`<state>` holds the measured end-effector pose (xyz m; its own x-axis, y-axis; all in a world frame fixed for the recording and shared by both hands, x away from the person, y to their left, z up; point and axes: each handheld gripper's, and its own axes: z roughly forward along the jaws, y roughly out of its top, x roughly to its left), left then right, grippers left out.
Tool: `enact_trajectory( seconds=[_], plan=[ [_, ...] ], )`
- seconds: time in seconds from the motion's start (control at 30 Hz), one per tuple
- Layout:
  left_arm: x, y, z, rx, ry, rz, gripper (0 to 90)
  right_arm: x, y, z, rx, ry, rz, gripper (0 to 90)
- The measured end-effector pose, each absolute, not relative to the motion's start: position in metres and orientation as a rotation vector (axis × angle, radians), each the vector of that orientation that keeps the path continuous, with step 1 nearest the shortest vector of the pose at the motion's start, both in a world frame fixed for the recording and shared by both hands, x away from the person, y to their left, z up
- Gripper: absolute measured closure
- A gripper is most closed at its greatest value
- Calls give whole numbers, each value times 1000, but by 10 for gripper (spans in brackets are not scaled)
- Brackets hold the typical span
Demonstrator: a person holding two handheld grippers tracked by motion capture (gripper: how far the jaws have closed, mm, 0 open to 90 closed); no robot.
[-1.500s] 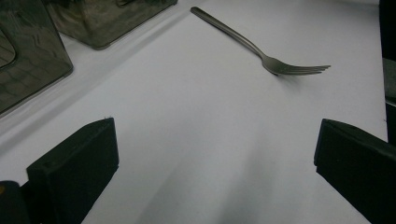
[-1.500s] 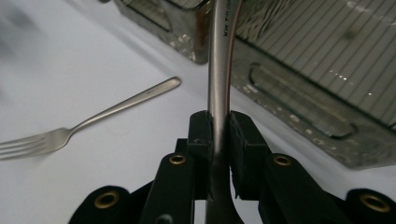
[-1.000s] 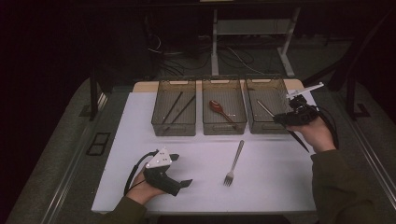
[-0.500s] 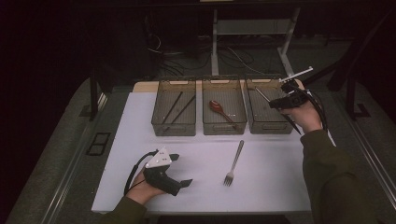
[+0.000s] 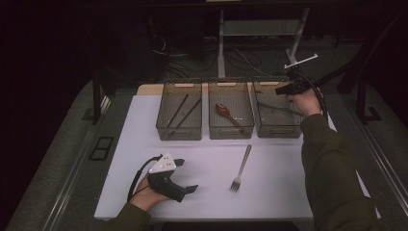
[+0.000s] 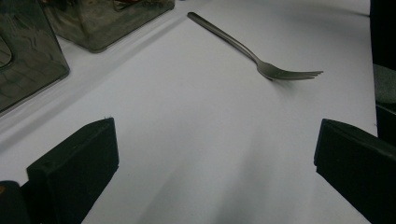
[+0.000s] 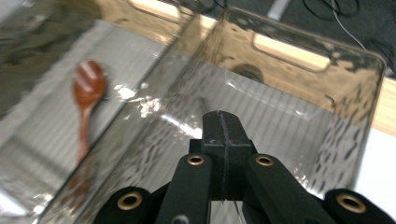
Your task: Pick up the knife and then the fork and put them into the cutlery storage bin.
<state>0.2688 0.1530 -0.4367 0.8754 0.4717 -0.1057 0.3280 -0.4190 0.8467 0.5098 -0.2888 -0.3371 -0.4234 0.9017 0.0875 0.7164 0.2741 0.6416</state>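
Note:
My right gripper [image 5: 280, 90] hangs over the far end of the right-hand clear bin [image 5: 278, 132]. Its jaws have just been closing and now meet, with nothing between them [image 7: 223, 126]. A thin dark utensil [image 5: 275, 108] lies in that bin. My left gripper [image 5: 186, 175] rests on the white table near the front left, jaws wide open and nothing between them [image 6: 215, 154]. A metal fork [image 5: 241, 167] lies on the table ahead of it [image 6: 261, 65], tines toward the person.
Three clear bins stand in a row at the back. The left bin [image 5: 179, 134] holds two dark sticks. The middle bin [image 5: 231, 132] holds a reddish-brown spoon [image 5: 225, 111] [image 7: 86, 88]. The person's right sleeve [image 5: 332, 173] lies over the table's right side.
The right hand has carried its gripper from beside the right bin's right wall up toward the bin's far end. The left gripper and the fork have not moved.

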Motion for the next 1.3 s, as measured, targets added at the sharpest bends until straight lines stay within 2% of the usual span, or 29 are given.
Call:
enact_trajectory(
  seconds=[0.27,0.57,0.83,1.03,1.13,1.3],
  plan=[
    [268,155,-436,2045,584,182,0,508,-290,-343,1487,2273,893,900],
    [267,153,-437,2063,579,191,0,470,-303,-335,1421,2275,1026,899],
    [267,152,-437,2063,583,192,0,432,-306,-331,1342,2281,1126,655],
    [266,151,-437,2066,577,194,0,402,-294,-333,1260,2329,1136,579],
    [265,150,-437,2062,582,194,0,387,-285,-341,1212,2362,1134,588],
    [265,150,-437,2064,583,198,0,369,-269,-362,1151,2432,1118,728]
  ],
)
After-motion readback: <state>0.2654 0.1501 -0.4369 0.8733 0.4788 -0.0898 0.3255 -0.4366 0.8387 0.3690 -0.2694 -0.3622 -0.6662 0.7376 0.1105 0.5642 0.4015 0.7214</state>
